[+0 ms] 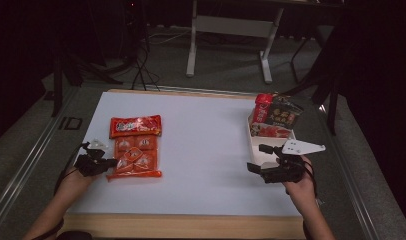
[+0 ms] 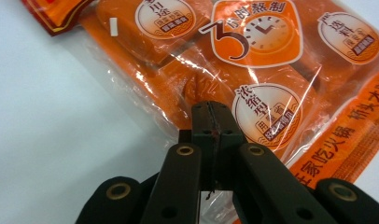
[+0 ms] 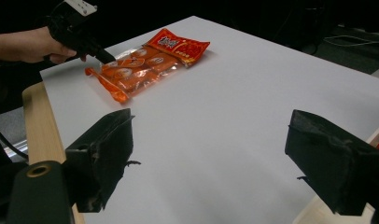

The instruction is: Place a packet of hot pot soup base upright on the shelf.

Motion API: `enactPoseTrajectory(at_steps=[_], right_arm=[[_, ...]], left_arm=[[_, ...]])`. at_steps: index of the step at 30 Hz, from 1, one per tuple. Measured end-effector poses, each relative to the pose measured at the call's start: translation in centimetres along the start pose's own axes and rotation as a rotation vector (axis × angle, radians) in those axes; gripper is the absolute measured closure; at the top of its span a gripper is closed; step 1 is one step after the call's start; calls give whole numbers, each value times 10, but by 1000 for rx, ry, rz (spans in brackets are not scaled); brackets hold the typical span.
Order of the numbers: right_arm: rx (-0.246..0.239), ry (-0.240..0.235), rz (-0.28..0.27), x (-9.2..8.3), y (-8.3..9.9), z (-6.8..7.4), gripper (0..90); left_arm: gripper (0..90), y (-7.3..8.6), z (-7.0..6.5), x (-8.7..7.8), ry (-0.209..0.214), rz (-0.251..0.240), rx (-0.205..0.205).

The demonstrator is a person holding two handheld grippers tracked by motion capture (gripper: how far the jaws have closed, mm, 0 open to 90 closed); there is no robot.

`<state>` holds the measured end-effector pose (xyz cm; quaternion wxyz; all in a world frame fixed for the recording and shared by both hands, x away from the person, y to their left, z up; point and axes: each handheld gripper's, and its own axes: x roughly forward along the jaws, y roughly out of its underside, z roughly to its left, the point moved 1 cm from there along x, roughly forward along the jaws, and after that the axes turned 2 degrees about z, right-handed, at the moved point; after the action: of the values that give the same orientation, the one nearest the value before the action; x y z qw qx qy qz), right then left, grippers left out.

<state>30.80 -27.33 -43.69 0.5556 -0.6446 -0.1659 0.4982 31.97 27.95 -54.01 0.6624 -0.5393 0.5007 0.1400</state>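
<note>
While left claw [image 2: 214,128] is clamping orange pack's [image 1: 135,156] clear edge, be dragging slow & low; right claw [image 3: 208,158] is gaping empty

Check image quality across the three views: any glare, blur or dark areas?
High view: dim, surroundings near black, white table evenly lit, orange packet soft. Left gripper view: white glare streaks on the packet's clear film, the print behind still readable; left tongs sharp, shut. Right gripper view: right tongs open, close to the lens and soft-edged; background black.
</note>
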Motion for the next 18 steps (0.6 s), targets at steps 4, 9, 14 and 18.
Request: enactPoseTrajectory(at_steps=[4, 9, 14, 18], right_arm=[[-3, 1, -2, -1, 0, 0, 150], [-3, 2, -4, -2, 1, 0, 150], [1, -3, -6, -3, 1, 0, 150], [5, -10, -8, -2, 1, 0, 150]], left_arm=[[898, -8, 5, 1, -16, -14, -18], [898, -24, 18, 5, -69, -44, -57], [898, -34, 32, 11, -97, -53, -98], [898, -37, 34, 18, -85, -46, -104]])
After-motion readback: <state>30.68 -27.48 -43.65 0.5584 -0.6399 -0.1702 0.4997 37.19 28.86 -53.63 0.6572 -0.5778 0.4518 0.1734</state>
